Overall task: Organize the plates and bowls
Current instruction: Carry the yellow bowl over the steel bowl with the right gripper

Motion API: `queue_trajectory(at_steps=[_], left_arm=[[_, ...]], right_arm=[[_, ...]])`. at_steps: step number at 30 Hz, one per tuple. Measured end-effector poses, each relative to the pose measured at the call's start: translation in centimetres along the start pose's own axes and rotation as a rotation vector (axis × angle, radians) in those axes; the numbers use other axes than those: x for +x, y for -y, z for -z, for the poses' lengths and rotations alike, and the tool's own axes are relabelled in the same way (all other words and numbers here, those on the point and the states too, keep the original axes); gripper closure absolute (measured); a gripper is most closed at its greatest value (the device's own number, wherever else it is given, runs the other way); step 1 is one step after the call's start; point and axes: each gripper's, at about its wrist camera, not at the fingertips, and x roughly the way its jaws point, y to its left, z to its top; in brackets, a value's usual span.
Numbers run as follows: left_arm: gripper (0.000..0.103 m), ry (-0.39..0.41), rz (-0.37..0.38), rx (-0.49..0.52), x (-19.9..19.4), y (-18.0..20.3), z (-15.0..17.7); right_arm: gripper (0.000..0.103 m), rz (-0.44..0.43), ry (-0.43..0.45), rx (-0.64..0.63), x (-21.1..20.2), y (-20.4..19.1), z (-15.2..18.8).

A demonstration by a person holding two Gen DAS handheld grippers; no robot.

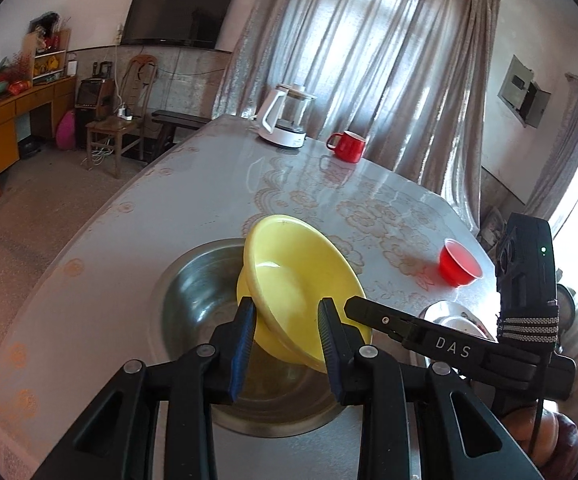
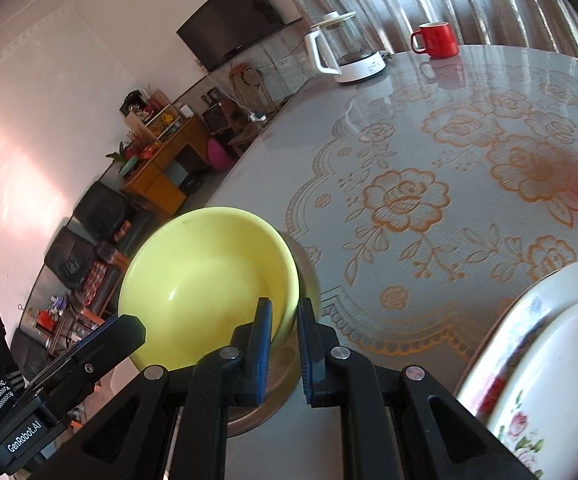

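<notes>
Two grippers pinch one yellow bowl (image 1: 289,276) over the steel basin (image 1: 193,280) at the table's (image 2: 409,240) near edge — left gripper (image 1: 287,312) astride its base, right gripper (image 2: 285,312) nipping its rim.

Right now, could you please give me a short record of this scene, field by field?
surface: table with floral cloth
held item: yellow bowl, tilted above a steel basin
right gripper: jaws clamped on the bowl's rim
left gripper: jaws astride the bowl's lower part
other bowls: red bowl, upright, apart
plates: floral plates, stacked at the near edge
far end: kettle, red mug
</notes>
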Motion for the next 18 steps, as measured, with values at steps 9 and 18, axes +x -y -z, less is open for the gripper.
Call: queue_trajectory(at_steps=[9, 18], left_arm=[[0.072, 0.004, -0.05, -0.001, -0.1, -1.5, 1.4], [0.072, -0.01, -0.062, -0.014, 0.4, -2.3, 2.1]], right_arm=[[0.091, 0.031, -0.048, -0.067, 2.2, -1.9, 1.0], [0.091, 0.062, -0.062, -0.11, 2.9, -2.9, 1.9]])
